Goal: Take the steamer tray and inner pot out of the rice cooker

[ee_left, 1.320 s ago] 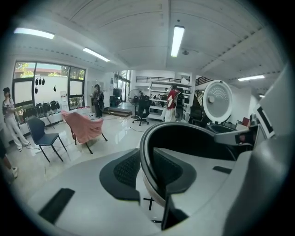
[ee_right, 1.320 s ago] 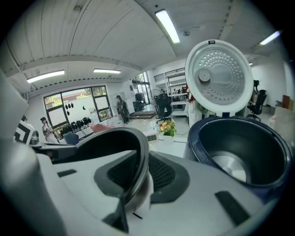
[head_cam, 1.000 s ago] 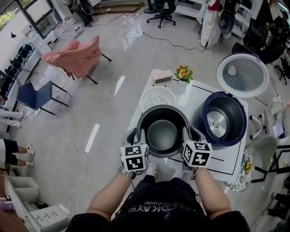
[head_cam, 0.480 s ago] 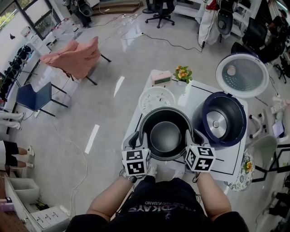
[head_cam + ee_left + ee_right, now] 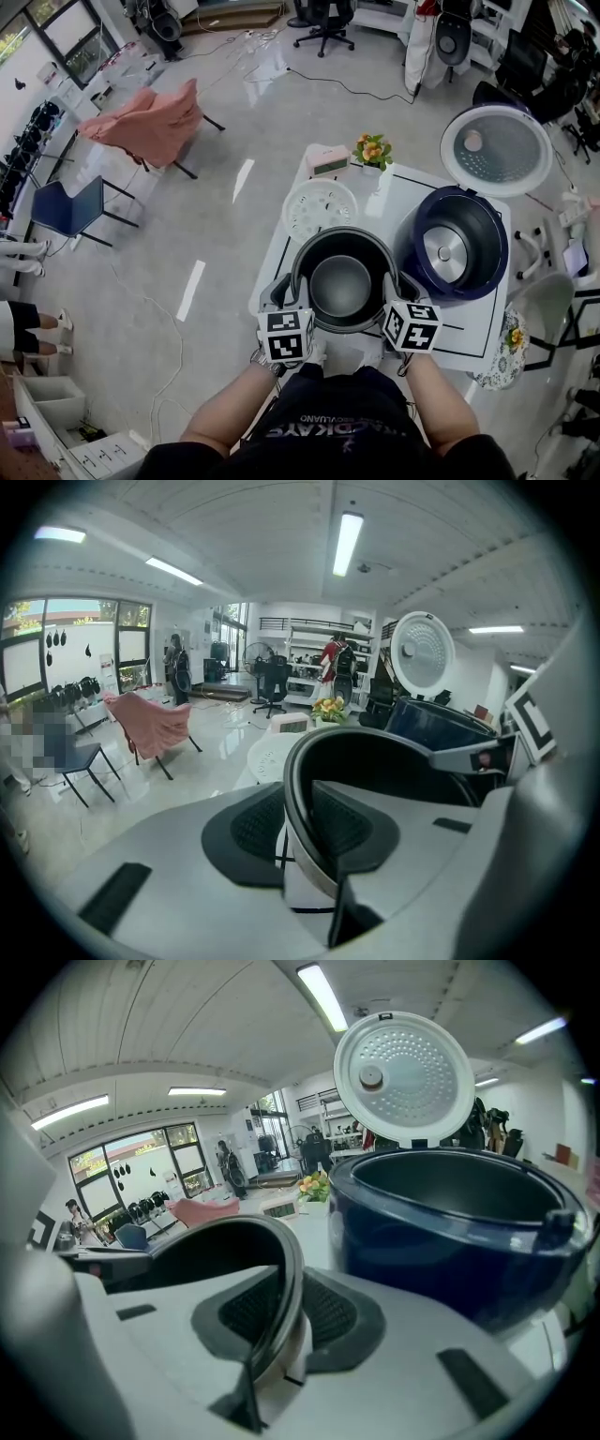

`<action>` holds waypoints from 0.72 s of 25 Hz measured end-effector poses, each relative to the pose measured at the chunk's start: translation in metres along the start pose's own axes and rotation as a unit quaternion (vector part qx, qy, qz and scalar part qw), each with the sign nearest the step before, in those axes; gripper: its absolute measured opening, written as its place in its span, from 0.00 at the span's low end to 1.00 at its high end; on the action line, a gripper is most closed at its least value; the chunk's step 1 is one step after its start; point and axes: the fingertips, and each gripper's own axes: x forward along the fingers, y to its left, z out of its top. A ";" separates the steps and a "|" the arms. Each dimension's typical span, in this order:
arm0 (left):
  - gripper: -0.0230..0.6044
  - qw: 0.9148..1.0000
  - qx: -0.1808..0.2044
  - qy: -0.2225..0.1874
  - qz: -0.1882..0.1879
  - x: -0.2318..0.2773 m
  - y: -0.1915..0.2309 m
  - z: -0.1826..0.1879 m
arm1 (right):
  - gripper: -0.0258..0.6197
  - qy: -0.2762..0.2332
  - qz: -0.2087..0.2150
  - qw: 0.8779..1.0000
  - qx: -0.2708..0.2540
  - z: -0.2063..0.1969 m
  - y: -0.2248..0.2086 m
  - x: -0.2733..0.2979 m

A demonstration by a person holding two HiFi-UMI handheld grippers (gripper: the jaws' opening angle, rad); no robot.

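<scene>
Clamped on opposite sides of the inner pot's (image 5: pixel 342 281) rim with left gripper (image 5: pixel 300 829) and right gripper (image 5: pixel 281 1321), clear of the rice cooker (image 5: pixel 457 246) right of the right fingers; steamer tray (image 5: pixel 321 207) already out, just beyond the fingertips. Likely next: lower level onto the table (image 5: pixel 405 199), then release.

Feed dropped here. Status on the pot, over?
Left gripper, right gripper both shut on inner pot rim. Pot out of rice cooker, over table. Steamer tray already out. Nothing blocking.
</scene>
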 end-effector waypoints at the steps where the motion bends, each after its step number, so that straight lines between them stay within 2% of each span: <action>1: 0.19 1.000 0.002 0.002 0.000 0.002 0.000 -0.002 | 0.17 0.003 -0.001 1.000 0.002 -0.003 -0.002 0.002; 18: 0.20 1.000 0.014 0.013 -0.009 0.017 -0.002 -0.015 | 0.17 0.003 -0.014 1.000 0.005 -0.013 -0.009 0.013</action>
